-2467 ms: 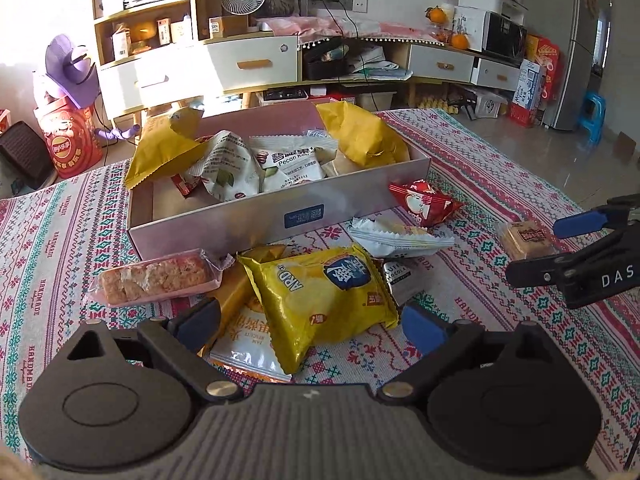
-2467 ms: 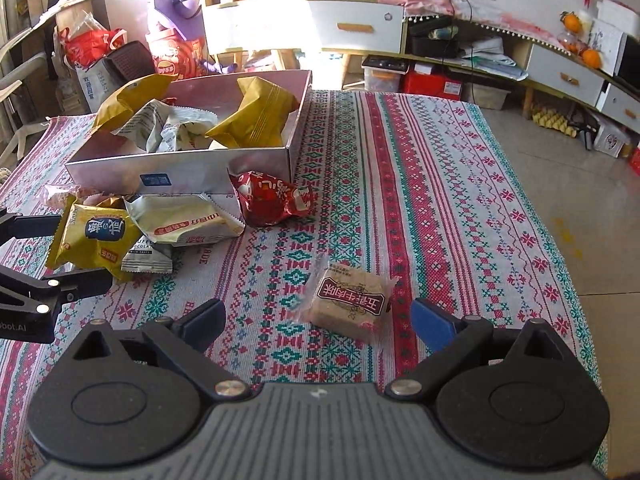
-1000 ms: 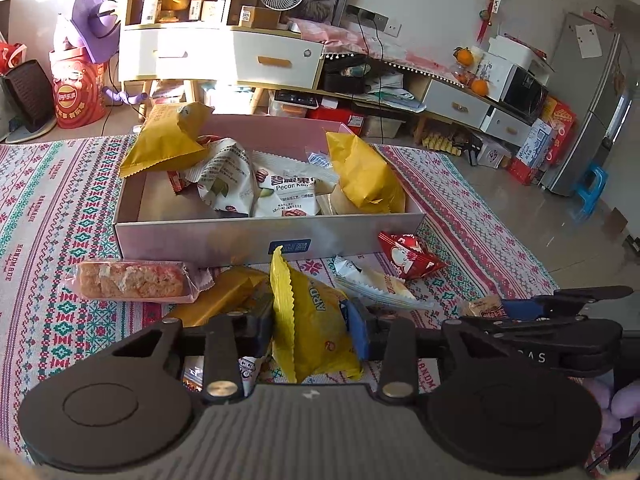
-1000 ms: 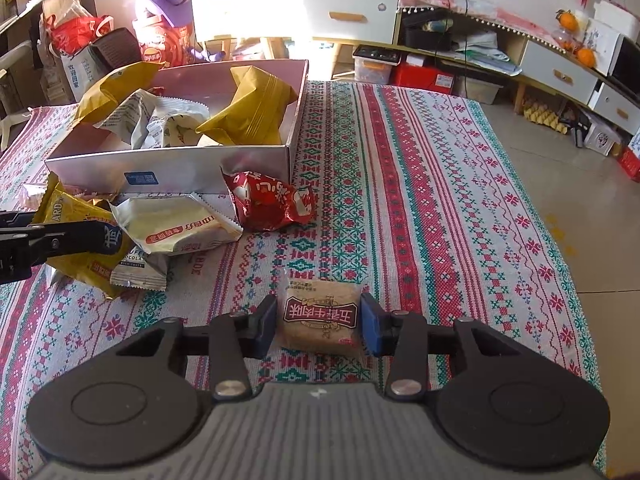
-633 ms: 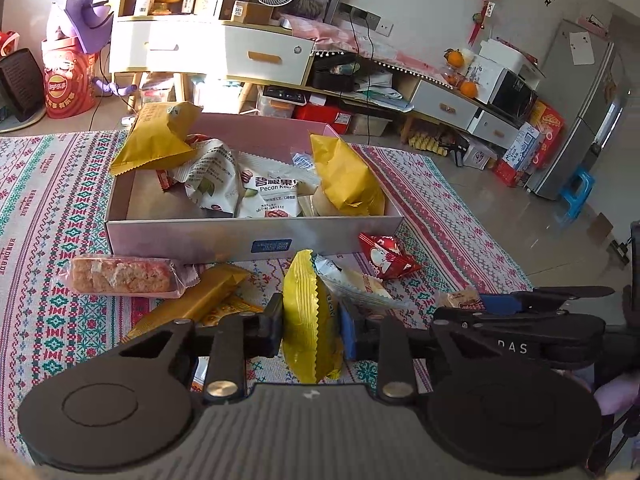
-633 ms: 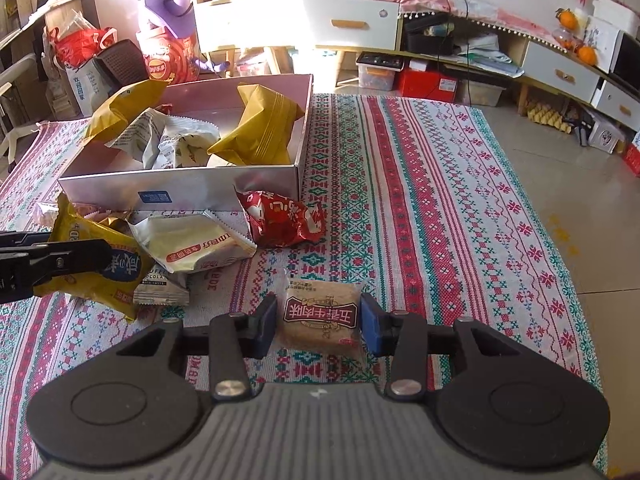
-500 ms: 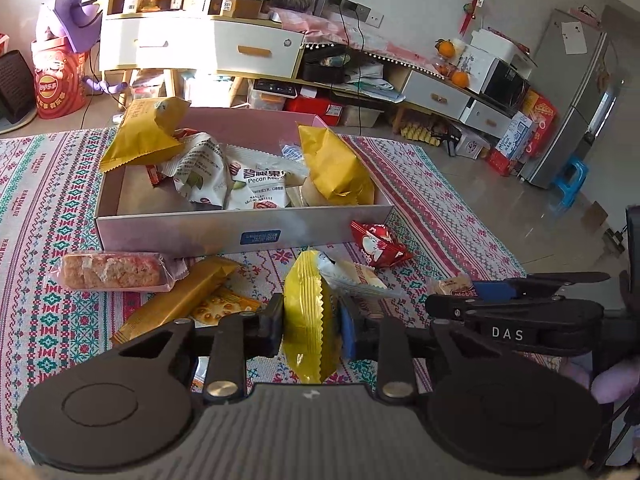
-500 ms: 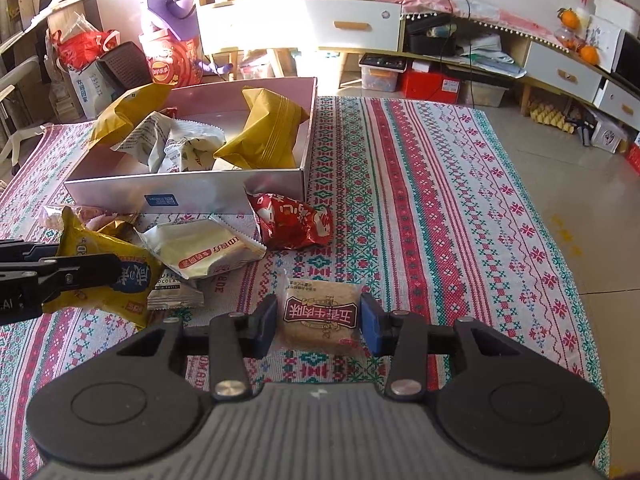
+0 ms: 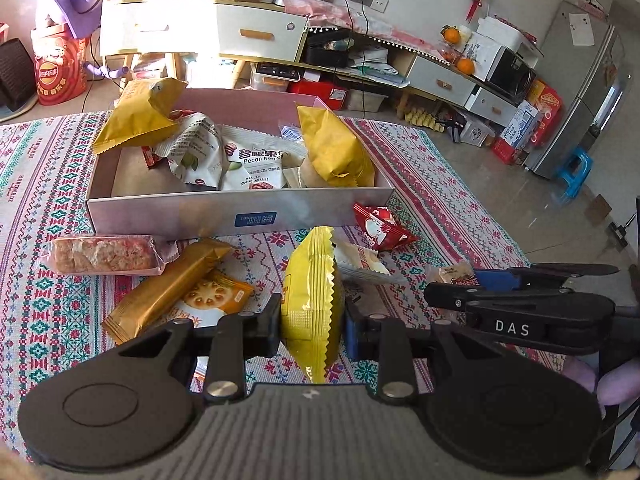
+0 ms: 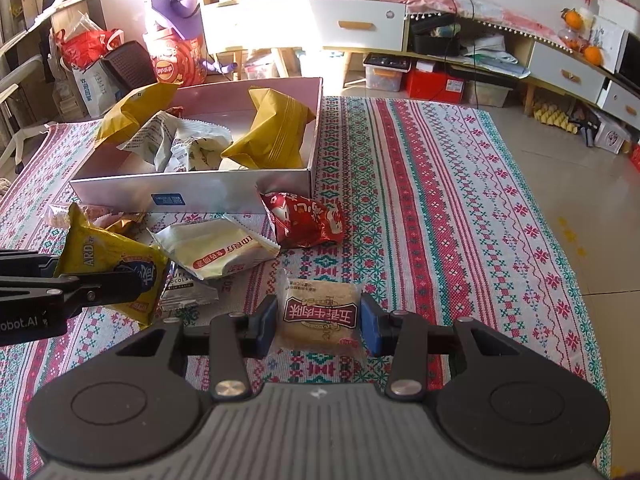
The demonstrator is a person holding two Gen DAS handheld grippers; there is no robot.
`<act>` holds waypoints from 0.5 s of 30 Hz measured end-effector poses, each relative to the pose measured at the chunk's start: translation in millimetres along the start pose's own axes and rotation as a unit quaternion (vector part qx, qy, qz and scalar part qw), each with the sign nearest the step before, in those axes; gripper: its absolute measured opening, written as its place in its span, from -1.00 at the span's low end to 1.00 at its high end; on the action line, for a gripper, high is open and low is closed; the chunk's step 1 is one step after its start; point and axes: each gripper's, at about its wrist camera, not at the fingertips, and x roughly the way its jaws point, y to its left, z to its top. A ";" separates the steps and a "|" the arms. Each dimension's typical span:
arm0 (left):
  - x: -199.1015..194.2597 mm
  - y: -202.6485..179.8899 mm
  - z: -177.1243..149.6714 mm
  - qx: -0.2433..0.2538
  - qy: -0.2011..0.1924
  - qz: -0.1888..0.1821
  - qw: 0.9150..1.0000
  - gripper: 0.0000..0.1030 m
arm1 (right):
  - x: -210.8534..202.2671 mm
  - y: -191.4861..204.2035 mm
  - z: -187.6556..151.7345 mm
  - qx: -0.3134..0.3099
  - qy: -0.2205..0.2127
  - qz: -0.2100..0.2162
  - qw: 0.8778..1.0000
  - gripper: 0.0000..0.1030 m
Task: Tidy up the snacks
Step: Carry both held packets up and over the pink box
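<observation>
While the left gripper (image 9: 312,326) squeezes a yellow snack bag (image 9: 311,300), the bag stands up on its thin edge between the two pads, with its zigzag top poking up above them. The jaws have just been closing a bit more, and now they are nearly shut, pressed on both flat sides of the bag.

The right gripper (image 10: 318,324) has a small brown cake pack (image 10: 318,316) with red writing between its blue pads. Its jaws are only a little way open, and each pad touches one side of the pack. The pack sits flat in the gap.

Straight ahead of the left jaws is a long silver box (image 9: 240,210) on the striped tablecloth (image 10: 440,200). Inside the box are two gold bags and some white nut bags. In front of the box, between it and the left jaws, lie loose snacks. To the left of the jaws are a pink crumbly bar (image 9: 102,255), a long gold bar (image 9: 168,284) and an orange packet (image 9: 212,294) that pokes out from under the gold bar. Just past the jaws on the right is a white packet (image 9: 360,260), and farther right is a red packet (image 9: 380,228), close to the box corner.

In the right gripper's view, the red packet and the white packet lie ahead and to the left of its jaws, and the yellow bag is far to the left.
</observation>
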 end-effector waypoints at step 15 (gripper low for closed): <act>-29.0 19.4 23.1 -0.031 -0.039 0.015 0.999 -0.32 | -15.1 18.4 32.6 0.018 -0.037 0.033 0.999 -0.24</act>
